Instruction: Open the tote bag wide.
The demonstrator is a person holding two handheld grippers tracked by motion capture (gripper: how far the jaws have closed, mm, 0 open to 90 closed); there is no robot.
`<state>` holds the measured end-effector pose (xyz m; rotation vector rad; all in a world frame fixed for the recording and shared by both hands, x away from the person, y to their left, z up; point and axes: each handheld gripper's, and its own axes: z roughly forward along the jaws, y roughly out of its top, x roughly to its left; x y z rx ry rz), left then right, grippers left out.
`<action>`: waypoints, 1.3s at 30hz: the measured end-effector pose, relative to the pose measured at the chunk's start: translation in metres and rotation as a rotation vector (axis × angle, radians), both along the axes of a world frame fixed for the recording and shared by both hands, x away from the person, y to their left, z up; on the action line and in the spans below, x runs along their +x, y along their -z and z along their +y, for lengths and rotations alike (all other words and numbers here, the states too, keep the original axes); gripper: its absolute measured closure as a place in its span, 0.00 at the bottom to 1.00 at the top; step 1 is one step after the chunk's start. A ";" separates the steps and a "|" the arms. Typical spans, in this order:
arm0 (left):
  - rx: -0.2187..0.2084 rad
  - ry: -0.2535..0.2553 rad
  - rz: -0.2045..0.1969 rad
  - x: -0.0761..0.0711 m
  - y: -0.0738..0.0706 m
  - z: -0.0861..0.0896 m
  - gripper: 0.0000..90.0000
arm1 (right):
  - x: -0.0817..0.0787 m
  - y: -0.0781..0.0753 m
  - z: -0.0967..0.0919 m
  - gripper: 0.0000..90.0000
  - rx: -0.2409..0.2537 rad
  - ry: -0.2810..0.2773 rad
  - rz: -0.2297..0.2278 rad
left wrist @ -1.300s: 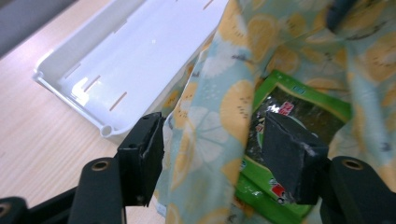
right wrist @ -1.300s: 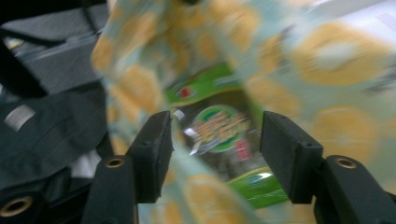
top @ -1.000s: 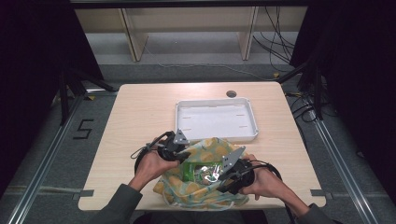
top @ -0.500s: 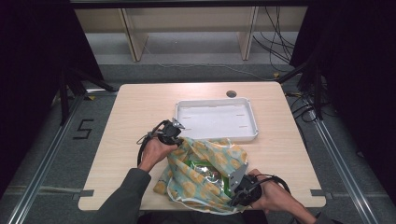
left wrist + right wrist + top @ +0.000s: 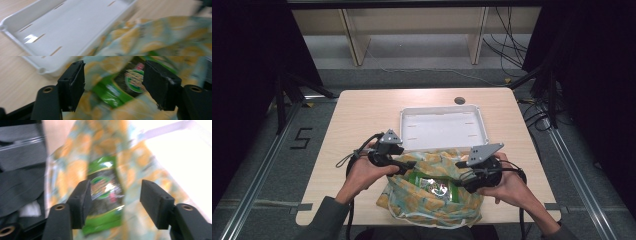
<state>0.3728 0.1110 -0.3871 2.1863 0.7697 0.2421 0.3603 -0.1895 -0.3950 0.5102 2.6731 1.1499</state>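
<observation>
The patterned cloth bag (image 5: 432,200) — a green snack packet (image 5: 434,182) seen in its mouth — lies just before the white tray (image 5: 442,127). Left gripper (image 5: 409,166) and right gripper (image 5: 460,175) (jaws just opened) are held over it, gripping nothing.

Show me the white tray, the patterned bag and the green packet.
tray (image 5: 443,131), high view, bare floor.
bag (image 5: 432,210), high view, near cloth edge.
packet (image 5: 103,195), right gripper view, printed front.
</observation>
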 end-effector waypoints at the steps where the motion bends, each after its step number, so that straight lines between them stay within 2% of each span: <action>1: -0.016 0.026 0.022 -0.007 0.000 -0.002 0.35 | 0.006 0.000 0.002 0.43 0.005 0.006 -0.021; 2: -0.024 0.072 0.034 -0.012 0.001 -0.004 0.34 | 0.011 0.001 0.003 0.43 0.000 0.021 -0.010; 3: -0.043 0.093 0.043 -0.017 0.003 -0.006 0.32 | 0.019 0.007 0.008 0.39 -0.027 0.049 0.006; 4: -0.054 0.120 0.061 -0.022 0.006 -0.008 0.31 | 0.022 0.011 0.010 0.40 -0.053 0.063 0.044; 5: -0.056 0.151 0.068 -0.027 0.011 -0.011 0.31 | 0.022 0.011 0.010 0.40 -0.053 0.063 0.044; 6: -0.056 0.168 0.084 -0.031 0.016 -0.014 0.29 | 0.026 0.017 0.014 0.40 -0.071 0.061 0.055; 7: -0.052 0.189 0.090 -0.033 0.022 -0.017 0.25 | 0.032 0.027 0.021 0.39 -0.111 0.068 0.081; 8: -0.039 0.204 0.095 -0.036 0.028 -0.021 0.25 | 0.032 0.027 0.021 0.39 -0.111 0.068 0.081; 9: -0.022 0.243 0.091 -0.036 0.034 -0.022 0.23 | 0.034 0.031 0.023 0.40 -0.128 0.069 0.089; 10: -0.019 0.243 0.090 -0.037 0.040 -0.024 0.22 | 0.036 0.034 0.025 0.43 -0.143 0.064 0.100; 11: 0.005 0.264 0.080 -0.035 0.045 -0.025 0.23 | 0.039 0.037 0.027 0.45 -0.153 0.060 0.105; 12: 0.030 0.266 0.093 -0.036 0.052 -0.027 0.28 | 0.044 0.041 0.029 0.55 -0.177 0.061 0.109; 13: 0.048 0.288 0.087 -0.035 0.055 -0.028 0.28 | 0.044 0.041 0.029 0.55 -0.177 0.061 0.109; 14: 0.057 0.292 0.099 -0.037 0.060 -0.030 0.33 | 0.046 0.041 0.029 0.62 -0.186 0.059 0.107; 15: 0.070 0.315 0.091 -0.038 0.064 -0.031 0.58 | 0.052 0.043 0.028 0.70 -0.210 0.032 0.089; 16: 0.084 0.333 0.088 -0.040 0.067 -0.031 0.58 | 0.052 0.043 0.028 0.75 -0.210 0.032 0.089; 18: 0.124 0.382 0.081 -0.044 0.070 -0.032 0.82 | 0.060 0.045 0.025 0.89 -0.222 0.059 0.065; 19: 0.123 0.385 0.088 -0.047 0.071 -0.032 0.88 | 0.064 0.046 0.023 0.95 -0.222 0.073 0.061; 20: 0.144 0.404 0.081 -0.050 0.073 -0.031 0.93 | 0.067 0.046 0.021 0.98 -0.220 0.082 0.061; 22: 0.170 0.409 0.099 -0.060 0.077 -0.031 0.99 | 0.075 0.045 0.016 1.00 -0.213 0.127 0.043; 23: 0.191 0.419 0.096 -0.065 0.079 -0.031 0.99 | 0.080 0.045 0.012 1.00 -0.209 0.151 0.027; 25: 0.199 0.421 0.100 -0.074 0.084 -0.029 0.99 | 0.085 0.044 0.007 1.00 -0.201 0.190 0.024; 26: 0.197 0.413 0.108 -0.078 0.086 -0.029 0.99 | 0.088 0.043 0.004 1.00 -0.203 0.195 0.009; 27: 0.199 0.417 0.113 -0.080 0.087 -0.028 0.99 | 0.089 0.043 0.003 1.00 -0.200 0.216 0.030; 28: 0.198 0.417 0.109 -0.083 0.089 -0.028 0.99 | 0.093 0.044 0.000 1.00 -0.192 0.241 0.024; 30: 0.205 0.416 0.107 -0.086 0.090 -0.027 0.99 | 0.094 0.044 0.000 1.00 -0.194 0.243 0.016; 31: 0.208 0.413 0.097 -0.088 0.091 -0.027 0.99 | 0.095 0.044 -0.002 1.00 -0.194 0.246 0.020; 33: 0.211 0.397 0.105 -0.090 0.093 -0.027 0.98 | 0.097 0.043 -0.003 1.00 -0.190 0.259 0.034; 34: 0.211 0.396 0.101 -0.088 0.093 -0.027 0.95 | 0.099 0.045 -0.002 1.00 -0.182 0.260 0.015; 35: 0.204 0.390 0.105 -0.087 0.093 -0.028 0.91 | 0.100 0.046 -0.002 1.00 -0.173 0.259 0.021; 36: 0.191 0.386 0.103 -0.085 0.092 -0.028 0.88 | 0.099 0.046 -0.001 0.95 -0.161 0.263 0.030; 37: 0.170 0.365 0.099 -0.084 0.090 -0.029 0.84 | 0.097 0.044 -0.001 0.87 -0.143 0.273 0.032; 38: 0.157 0.349 0.102 -0.084 0.089 -0.029 0.77 | 0.093 0.041 0.000 0.75 -0.128 0.282 0.055; 39: 0.144 0.329 0.106 -0.084 0.088 -0.030 0.74 | 0.090 0.039 0.001 0.71 -0.121 0.307 0.066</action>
